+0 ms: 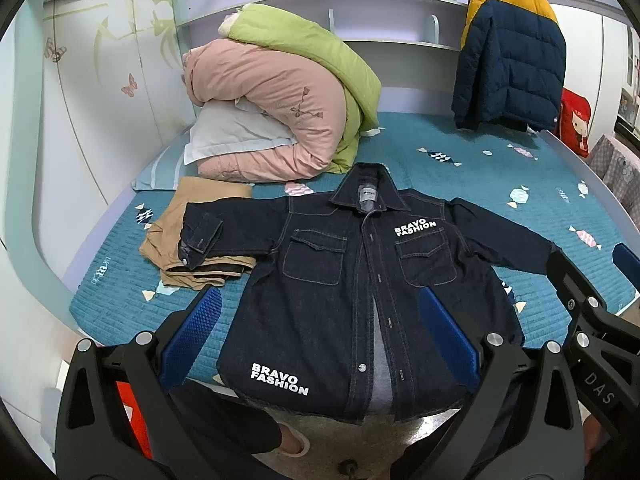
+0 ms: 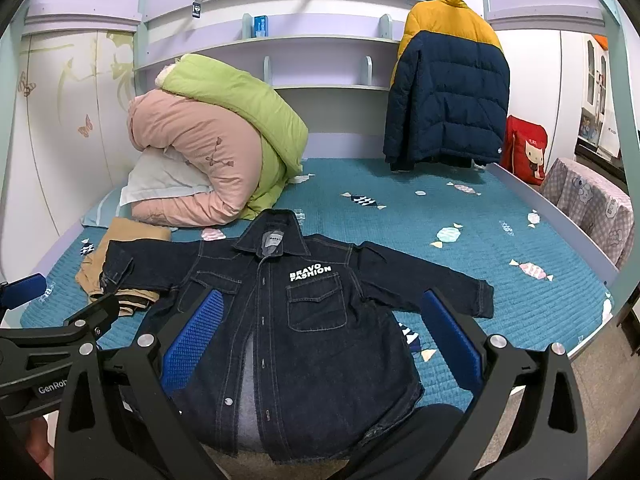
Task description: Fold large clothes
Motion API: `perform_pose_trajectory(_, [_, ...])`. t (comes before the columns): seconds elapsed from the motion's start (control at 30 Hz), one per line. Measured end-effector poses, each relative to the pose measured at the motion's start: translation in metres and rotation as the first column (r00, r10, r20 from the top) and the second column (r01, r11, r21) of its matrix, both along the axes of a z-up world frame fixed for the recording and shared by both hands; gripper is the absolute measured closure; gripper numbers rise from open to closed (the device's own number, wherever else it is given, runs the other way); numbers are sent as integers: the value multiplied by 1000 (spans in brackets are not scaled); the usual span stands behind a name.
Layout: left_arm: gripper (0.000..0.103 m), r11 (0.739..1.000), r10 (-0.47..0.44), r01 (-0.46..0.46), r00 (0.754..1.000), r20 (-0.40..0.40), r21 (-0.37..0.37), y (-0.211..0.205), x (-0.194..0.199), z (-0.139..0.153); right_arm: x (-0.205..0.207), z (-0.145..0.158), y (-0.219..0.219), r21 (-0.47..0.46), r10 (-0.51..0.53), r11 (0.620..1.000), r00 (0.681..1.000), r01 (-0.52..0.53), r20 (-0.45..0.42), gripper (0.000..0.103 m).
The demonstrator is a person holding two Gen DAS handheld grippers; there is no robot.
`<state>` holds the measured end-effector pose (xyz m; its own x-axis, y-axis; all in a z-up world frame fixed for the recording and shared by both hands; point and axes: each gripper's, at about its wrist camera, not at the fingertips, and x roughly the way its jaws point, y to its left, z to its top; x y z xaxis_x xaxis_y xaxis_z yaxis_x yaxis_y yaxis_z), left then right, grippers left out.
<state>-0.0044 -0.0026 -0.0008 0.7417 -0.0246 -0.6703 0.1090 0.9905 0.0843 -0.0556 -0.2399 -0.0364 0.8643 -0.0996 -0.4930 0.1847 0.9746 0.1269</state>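
Observation:
A dark denim jacket with white lettering lies face up on the teal bed, collar away from me, both sleeves spread out. Its hem hangs over the near bed edge. My left gripper hovers open above the jacket's lower front, blue pads wide apart and holding nothing. My right gripper is open too, over the lower right half of the jacket. In the left wrist view the right gripper shows at the right edge; in the right wrist view the left gripper shows at the left edge.
Folded tan trousers lie under the jacket's left sleeve. A pink and green duvet roll sits on a pillow at the back left. A navy and yellow puffer jacket hangs at the back right.

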Motion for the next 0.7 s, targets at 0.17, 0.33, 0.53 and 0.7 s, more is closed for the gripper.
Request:
perform_pose_trajectory(0.17, [5, 1000, 0, 0, 1000, -6, 1, -1, -2, -4, 2, 1, 2, -3, 0, 1000, 1000, 0, -6, 7])
perform_pose_trajectory(0.33, [5, 1000, -1, 1, 1000, -8, -2, -1, -2, -5, 3, -1, 4, -1, 2, 1000, 1000, -2, -11, 7])
perform_pose_trajectory(0.53, [5, 1000, 0, 0, 1000, -15, 0, 0, -2, -10, 5, -4, 7, -1, 2, 1000, 1000, -2, -23, 7])
perform_pose_trajectory(0.7, [5, 1000, -2, 2, 1000, -18, -2, 2, -1, -14, 6, -4, 8, 1, 5, 1000, 1000, -5, -26, 7])
